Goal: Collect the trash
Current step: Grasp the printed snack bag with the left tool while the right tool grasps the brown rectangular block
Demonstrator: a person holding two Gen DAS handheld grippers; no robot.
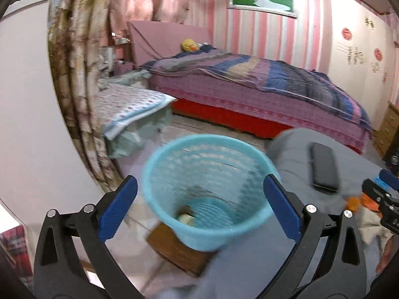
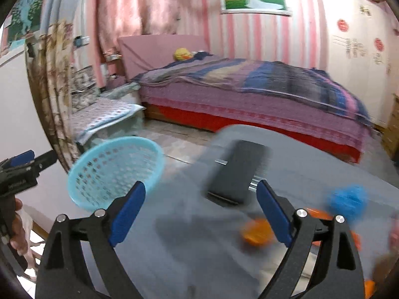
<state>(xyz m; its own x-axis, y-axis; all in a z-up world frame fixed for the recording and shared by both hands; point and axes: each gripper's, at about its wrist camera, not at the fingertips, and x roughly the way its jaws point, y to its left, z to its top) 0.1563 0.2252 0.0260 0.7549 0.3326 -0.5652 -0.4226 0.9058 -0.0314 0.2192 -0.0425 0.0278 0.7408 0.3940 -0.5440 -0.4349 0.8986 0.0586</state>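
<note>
Left gripper (image 1: 199, 211): open, empty, facing bin (image 1: 209, 191).
Right gripper (image 2: 200, 210): open, empty, above tabletop (image 2: 174, 249).
Risk: grabbing phone (image 2: 235, 172) instead of orange scraps (image 2: 255, 231).

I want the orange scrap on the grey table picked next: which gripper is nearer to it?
Right. The right gripper hangs open over the grey table with the orange scrap just inside its right finger. The left gripper is off beside the blue basket.
</note>
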